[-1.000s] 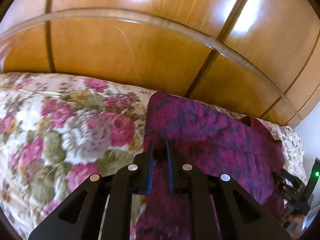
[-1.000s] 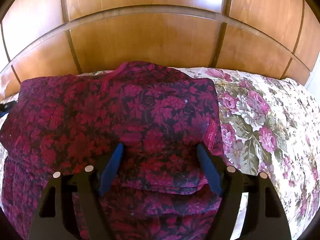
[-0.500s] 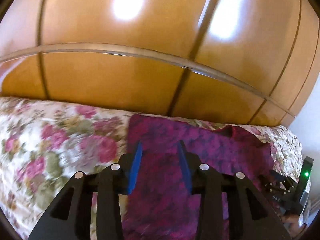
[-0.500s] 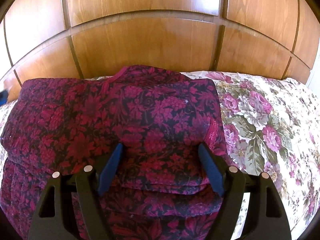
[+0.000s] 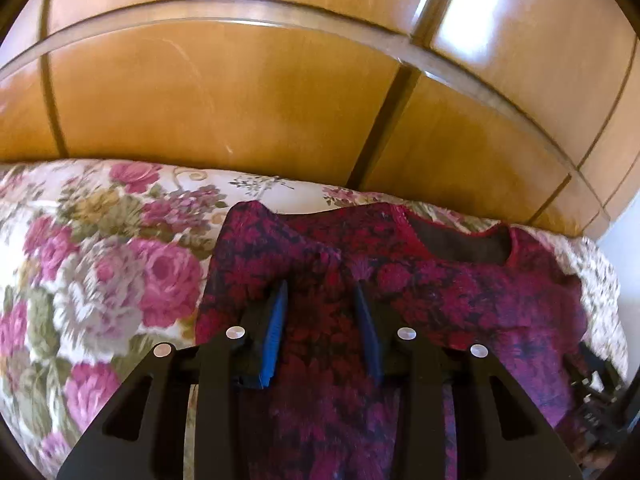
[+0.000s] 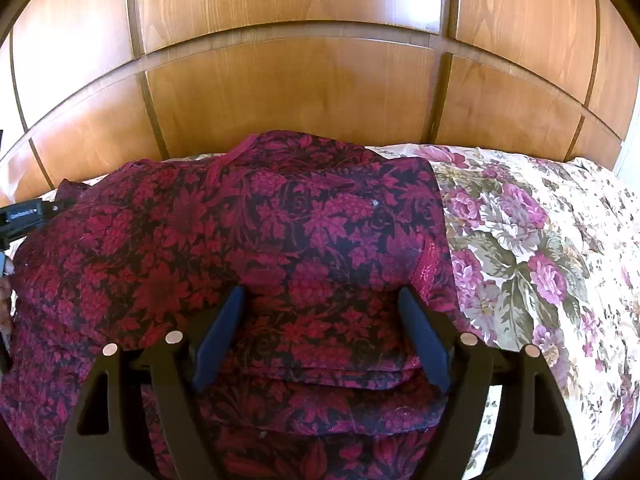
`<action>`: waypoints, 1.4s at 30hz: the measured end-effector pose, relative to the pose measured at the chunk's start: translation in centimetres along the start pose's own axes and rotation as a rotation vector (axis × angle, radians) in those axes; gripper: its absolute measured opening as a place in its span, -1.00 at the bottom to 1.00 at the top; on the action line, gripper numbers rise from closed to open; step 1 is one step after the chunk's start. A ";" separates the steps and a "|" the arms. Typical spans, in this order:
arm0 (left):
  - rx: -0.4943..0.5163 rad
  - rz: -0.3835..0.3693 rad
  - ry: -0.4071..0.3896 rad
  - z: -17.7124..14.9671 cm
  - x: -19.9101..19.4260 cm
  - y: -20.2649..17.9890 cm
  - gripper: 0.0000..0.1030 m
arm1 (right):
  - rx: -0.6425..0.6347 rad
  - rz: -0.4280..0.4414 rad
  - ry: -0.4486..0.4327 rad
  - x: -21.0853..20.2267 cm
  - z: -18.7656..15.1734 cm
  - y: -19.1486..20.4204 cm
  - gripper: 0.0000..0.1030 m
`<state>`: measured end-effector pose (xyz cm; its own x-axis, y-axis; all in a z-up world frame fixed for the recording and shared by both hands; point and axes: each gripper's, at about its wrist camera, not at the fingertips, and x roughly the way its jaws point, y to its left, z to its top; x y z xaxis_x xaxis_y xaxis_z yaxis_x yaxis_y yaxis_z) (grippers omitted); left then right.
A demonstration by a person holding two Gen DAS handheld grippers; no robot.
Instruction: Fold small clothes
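A dark red and magenta floral garment (image 5: 460,300) lies on the flowered bedspread (image 5: 100,264), folded over on itself, its neckline toward the wardrobe. It also fills the right wrist view (image 6: 248,240), where stacked folded edges show near the front. My left gripper (image 5: 320,292) is open, its blue pads over the garment's left part with nothing between them. My right gripper (image 6: 320,296) is wide open over the garment's right part, empty. Its black body shows at the right edge of the left wrist view (image 5: 600,396).
A wooden panelled wardrobe (image 6: 300,92) stands right behind the bed. The flowered bedspread extends to the right of the garment (image 6: 540,248) and to its left. The left gripper's body shows at the left edge of the right wrist view (image 6: 24,216).
My left gripper was shut on the garment's left edge a second ago; it has let go, opened and tilted back down over the cloth. The right gripper stays open and barely moved.
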<state>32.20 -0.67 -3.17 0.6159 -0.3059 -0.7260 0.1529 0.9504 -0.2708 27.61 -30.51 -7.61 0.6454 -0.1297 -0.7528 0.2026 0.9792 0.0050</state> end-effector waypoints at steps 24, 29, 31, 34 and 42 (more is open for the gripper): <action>0.088 0.100 -0.203 -8.9 -16.8 -4.5 0.33 | -0.018 -0.008 -0.008 -0.2 0.0 0.2 0.55; 0.095 0.094 -0.195 -10.2 -17.8 -4.9 0.33 | -0.034 -0.033 0.006 -0.7 0.2 0.8 0.68; 0.093 0.094 -0.189 -10.8 -18.1 -5.0 0.33 | 0.003 -0.064 0.035 -0.8 0.2 0.4 0.97; 0.099 0.103 -0.187 -11.8 -18.6 -5.1 0.33 | 0.050 -0.026 0.060 -1.6 0.2 -0.3 0.96; 0.091 0.117 -0.167 -13.7 -19.2 -4.3 0.33 | 0.008 0.002 0.088 -4.4 -1.5 -0.3 0.96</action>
<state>9.12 0.40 3.28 0.7519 -0.1866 -0.6323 0.1369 0.9824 -0.1271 23.56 -30.01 -5.27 0.5786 -0.1134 -0.8077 0.2073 0.9782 0.0112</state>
